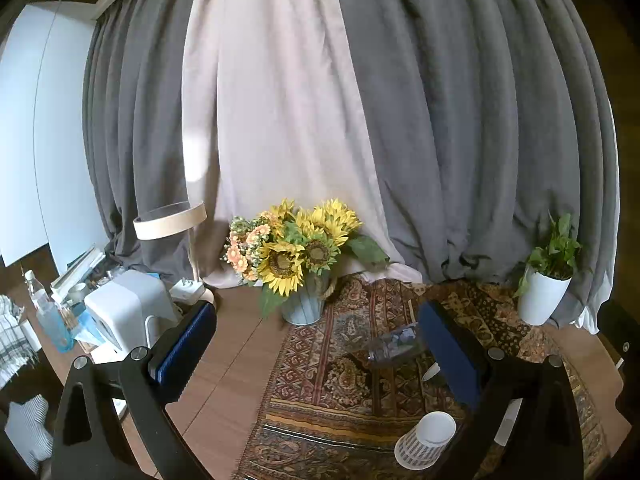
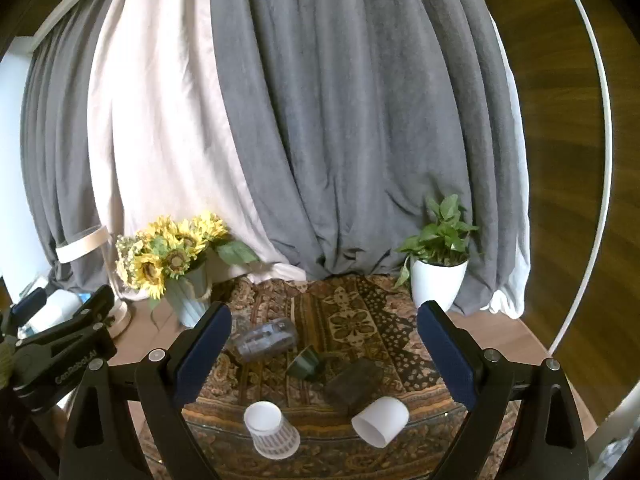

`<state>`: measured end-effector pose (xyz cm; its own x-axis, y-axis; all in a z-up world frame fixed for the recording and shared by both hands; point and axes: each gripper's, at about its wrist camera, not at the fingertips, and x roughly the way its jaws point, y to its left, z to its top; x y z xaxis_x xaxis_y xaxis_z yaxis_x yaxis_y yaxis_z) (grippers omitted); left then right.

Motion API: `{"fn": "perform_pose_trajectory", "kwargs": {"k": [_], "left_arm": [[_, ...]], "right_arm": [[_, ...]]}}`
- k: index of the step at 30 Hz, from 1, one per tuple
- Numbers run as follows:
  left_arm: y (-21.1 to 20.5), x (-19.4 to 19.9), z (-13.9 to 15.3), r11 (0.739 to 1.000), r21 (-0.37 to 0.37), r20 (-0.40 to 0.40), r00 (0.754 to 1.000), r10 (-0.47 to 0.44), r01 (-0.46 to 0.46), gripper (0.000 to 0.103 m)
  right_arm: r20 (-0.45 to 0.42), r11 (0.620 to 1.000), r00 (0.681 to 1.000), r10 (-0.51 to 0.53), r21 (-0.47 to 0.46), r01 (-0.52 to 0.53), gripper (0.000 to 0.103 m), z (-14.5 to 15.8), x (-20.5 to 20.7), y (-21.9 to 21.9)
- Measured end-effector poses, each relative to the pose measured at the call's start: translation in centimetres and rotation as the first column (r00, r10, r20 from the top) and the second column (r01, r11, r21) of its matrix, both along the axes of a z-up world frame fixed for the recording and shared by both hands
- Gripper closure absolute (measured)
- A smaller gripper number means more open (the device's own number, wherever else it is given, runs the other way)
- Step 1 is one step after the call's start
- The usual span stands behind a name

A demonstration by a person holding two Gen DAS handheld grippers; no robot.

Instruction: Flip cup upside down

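White cup (image 1: 505, 424) mostly hidden behind hand-held gripper finger.

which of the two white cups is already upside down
The white cup with the grey patterned band, left of the two, stands inverted: closed base up, wide rim on the rug. The plain white cup lies tipped on its side.

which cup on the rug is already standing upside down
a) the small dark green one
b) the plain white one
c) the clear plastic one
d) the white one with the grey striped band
d: the white cup with the grey striped band stands with its closed base up and its wide rim on the rug, while the plain white cup lies on its side.
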<state>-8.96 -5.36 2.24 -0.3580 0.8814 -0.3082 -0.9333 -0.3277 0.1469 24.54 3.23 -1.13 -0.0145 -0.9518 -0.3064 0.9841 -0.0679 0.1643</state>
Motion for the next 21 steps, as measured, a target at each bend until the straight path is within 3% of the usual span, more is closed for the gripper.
{"fn": "perform_pose_trajectory", "kwargs": {"k": [21], "left_arm": [[-0.26,-0.21,0.15,1.0,-0.003,0.012,1.0,-0.001,0.001,0.0]], "right_arm": [[-0.01,1.0,1.0,-0.008,-0.004,0.008,0.008,-0.05,0.57,0.49]]}}
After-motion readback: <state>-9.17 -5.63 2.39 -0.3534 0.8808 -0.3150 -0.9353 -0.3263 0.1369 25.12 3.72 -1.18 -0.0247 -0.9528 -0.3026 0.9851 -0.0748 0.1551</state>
